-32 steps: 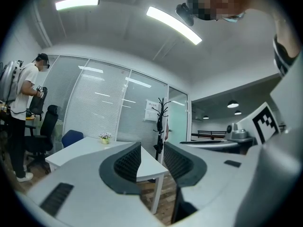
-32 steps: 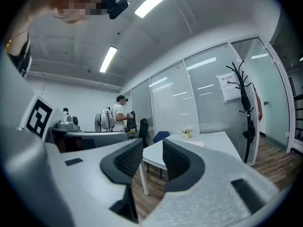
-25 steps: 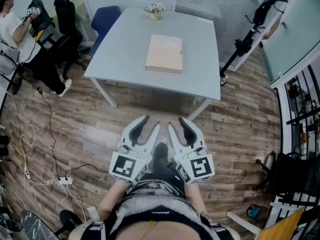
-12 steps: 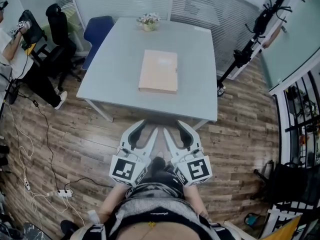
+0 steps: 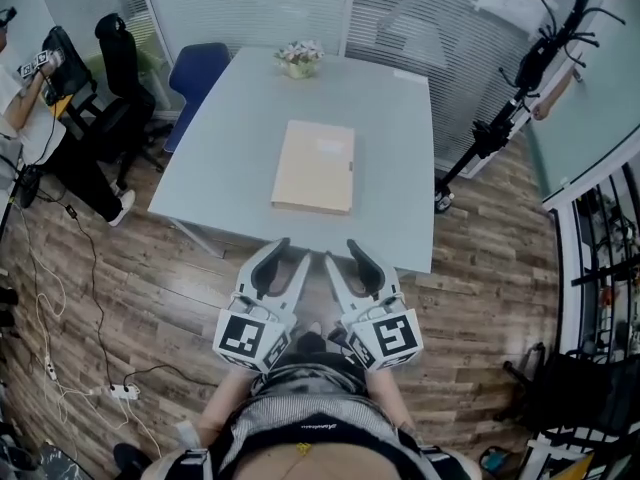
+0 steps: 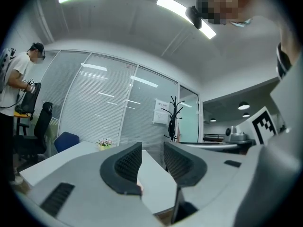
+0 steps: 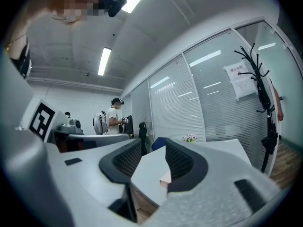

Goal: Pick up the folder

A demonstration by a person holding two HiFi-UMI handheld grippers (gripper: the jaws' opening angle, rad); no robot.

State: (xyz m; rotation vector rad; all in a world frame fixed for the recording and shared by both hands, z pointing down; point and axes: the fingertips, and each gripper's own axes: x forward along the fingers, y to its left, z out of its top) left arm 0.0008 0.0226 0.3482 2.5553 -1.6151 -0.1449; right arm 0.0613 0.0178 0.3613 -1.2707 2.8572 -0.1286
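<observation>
Low at the near edge of the pale grey rectangular desk (image 5: 225, 148): left gripper (image 5: 292, 250), held level at about desk height, fingers (image 6: 125, 167) parted with nothing between them. Flat beige card folder (image 5: 315, 165) lies mid-desk, well ahead of both grippers, untouched. Right gripper (image 5: 340, 251) sits just beside the left, fingers likewise spread and empty. Judgement: the pair is kept side by side and aimed at the folder's near short edge, ready for a two-sided take. The reach is not yet made.

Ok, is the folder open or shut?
Shut: the folder lies flat on the table, cover closed, no inside pages showing.
</observation>
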